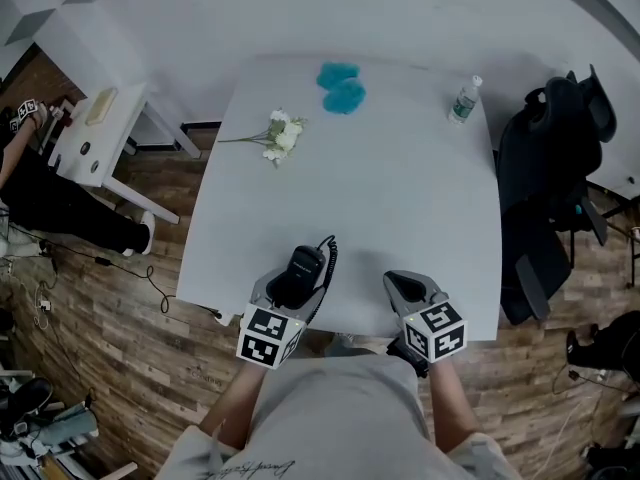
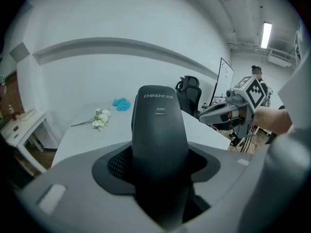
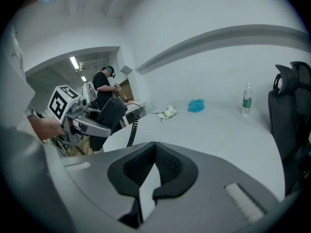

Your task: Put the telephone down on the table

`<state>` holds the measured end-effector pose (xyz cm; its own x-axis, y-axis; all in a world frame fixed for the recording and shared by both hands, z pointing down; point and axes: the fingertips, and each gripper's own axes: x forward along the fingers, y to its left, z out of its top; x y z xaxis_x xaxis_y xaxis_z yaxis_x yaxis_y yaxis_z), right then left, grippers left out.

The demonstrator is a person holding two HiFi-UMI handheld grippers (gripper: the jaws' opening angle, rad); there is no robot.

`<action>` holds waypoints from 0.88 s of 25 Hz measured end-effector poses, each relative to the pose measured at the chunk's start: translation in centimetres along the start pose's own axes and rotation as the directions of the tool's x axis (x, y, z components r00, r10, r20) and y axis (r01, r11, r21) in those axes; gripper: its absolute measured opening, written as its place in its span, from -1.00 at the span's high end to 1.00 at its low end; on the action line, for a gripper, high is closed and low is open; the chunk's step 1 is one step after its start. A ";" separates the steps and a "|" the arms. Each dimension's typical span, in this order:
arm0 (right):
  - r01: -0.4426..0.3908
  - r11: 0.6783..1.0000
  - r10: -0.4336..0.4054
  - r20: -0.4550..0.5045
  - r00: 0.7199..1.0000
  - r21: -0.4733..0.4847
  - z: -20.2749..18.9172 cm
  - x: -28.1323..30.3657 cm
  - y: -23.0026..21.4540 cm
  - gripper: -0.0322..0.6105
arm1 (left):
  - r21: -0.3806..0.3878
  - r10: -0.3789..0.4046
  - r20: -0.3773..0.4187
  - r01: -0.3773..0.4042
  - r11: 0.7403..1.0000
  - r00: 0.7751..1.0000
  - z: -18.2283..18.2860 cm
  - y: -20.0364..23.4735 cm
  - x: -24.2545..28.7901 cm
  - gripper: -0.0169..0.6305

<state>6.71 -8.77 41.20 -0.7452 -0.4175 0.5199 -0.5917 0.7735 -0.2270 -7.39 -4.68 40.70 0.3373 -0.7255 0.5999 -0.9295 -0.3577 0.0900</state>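
Note:
A black telephone handset (image 1: pixel 303 271) with a coiled cord (image 1: pixel 328 258) is held just above the near edge of the white table (image 1: pixel 400 188). My left gripper (image 1: pixel 298 288) is shut on it. In the left gripper view the telephone (image 2: pixel 160 135) stands upright between the jaws and fills the middle. My right gripper (image 1: pixel 402 286) hovers at the table's near edge to the right, shut with nothing in it. In the right gripper view its jaws (image 3: pixel 154 164) meet, and the telephone (image 3: pixel 111 114) and its hanging cord (image 3: pixel 132 127) show at the left.
White flowers (image 1: pixel 280 136) lie at the table's far left, a blue cloth (image 1: pixel 342 88) at the far middle, a water bottle (image 1: pixel 463 100) at the far right. A black office chair (image 1: pixel 555 168) stands right of the table. A small white side table (image 1: pixel 95 133) and a person (image 1: pixel 50 198) are at the left.

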 end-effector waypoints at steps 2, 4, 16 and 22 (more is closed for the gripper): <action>-0.009 1.000 0.009 -0.009 1.000 -0.003 -0.1 0.2 0.1 0.88 | -0.011 -0.001 -0.003 0.001 1.000 1.000 0.1 0.0 0.1 0.03; -0.019 1.000 0.019 -0.016 1.000 -0.003 -0.1 0.5 0.2 0.88 | -0.026 -0.009 -0.003 0.008 1.000 1.000 0.2 -0.1 0.3 0.03; 0.003 1.000 -0.003 -0.044 0.999 -0.012 1.3 1.9 0.5 0.88 | -0.019 -0.051 -0.003 0.051 0.999 0.999 2.0 1.2 1.1 0.03; 0.026 1.000 -0.026 -0.048 0.999 0.012 1.9 2.8 0.3 0.88 | -0.002 -0.096 -0.017 0.096 0.995 0.995 2.9 1.9 2.1 0.03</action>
<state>3.84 -10.57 41.04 -0.7142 -0.4138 0.5645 -0.6148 0.7564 -0.2233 -8.03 -8.58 39.87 0.4224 -0.6774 0.6023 -0.8931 -0.4246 0.1488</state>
